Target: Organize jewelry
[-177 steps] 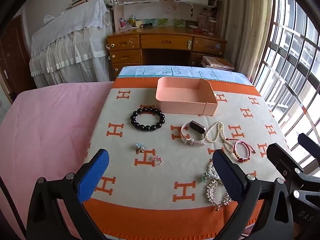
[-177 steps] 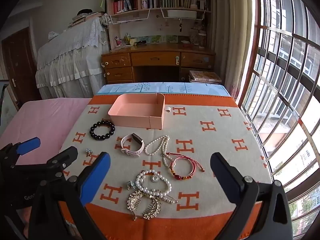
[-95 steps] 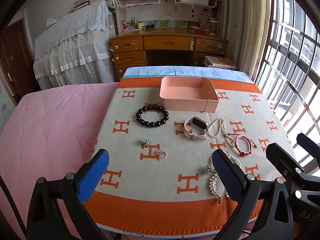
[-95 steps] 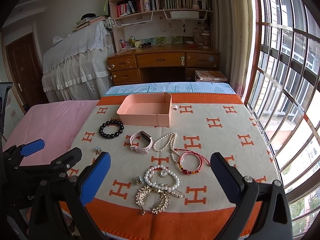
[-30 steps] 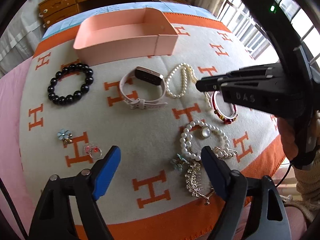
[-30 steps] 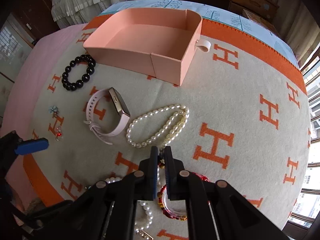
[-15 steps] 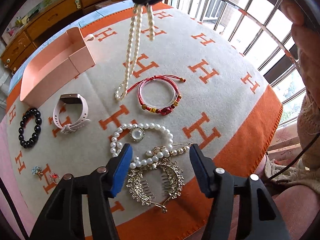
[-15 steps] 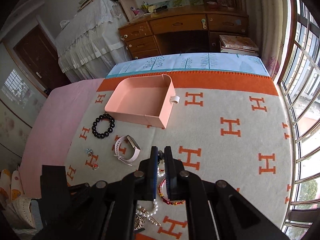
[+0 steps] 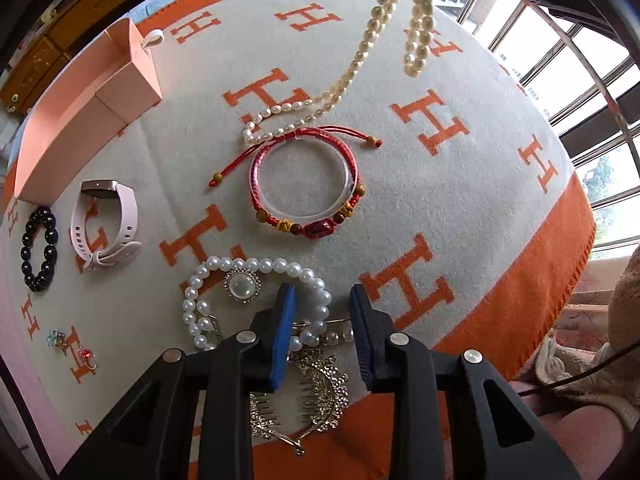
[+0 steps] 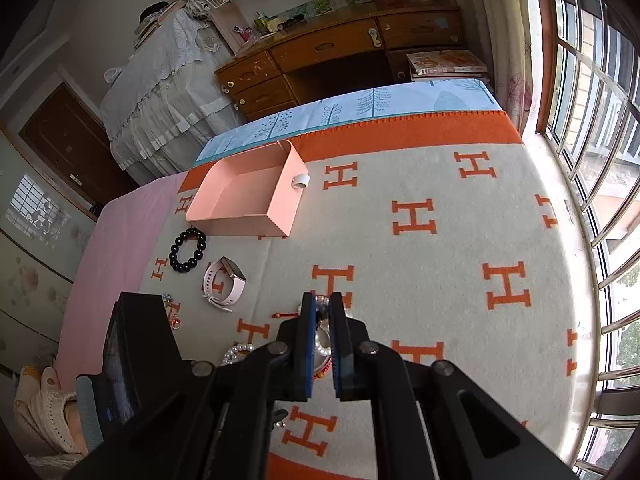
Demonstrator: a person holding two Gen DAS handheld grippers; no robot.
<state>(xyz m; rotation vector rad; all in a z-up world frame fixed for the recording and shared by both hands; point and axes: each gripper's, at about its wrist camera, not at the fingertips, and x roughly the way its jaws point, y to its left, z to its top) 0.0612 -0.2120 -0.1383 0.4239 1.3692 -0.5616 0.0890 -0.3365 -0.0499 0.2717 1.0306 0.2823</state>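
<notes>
My right gripper (image 10: 321, 316) is shut on a long pearl necklace (image 9: 352, 68) and holds it raised; its lower end still trails on the blanket by the red string bracelet (image 9: 306, 184). My left gripper (image 9: 320, 306) is half closed, jaws either side of the round pearl bracelet (image 9: 256, 268) with a gold hair comb (image 9: 304, 404) below it. The pink box (image 10: 244, 200) stands open at the far left; it also shows in the left wrist view (image 9: 80, 120).
A black bead bracelet (image 9: 38, 248), a pink watch (image 9: 106, 224), a flower earring (image 9: 56, 338) and a red ring (image 9: 86, 354) lie on the left of the orange H blanket (image 10: 440, 248). A window runs along the right. A desk stands beyond the bed.
My right gripper has lifted the pearl necklace higher off the blanket. My left gripper has narrowed and moved down over the round pearl bracelet.
</notes>
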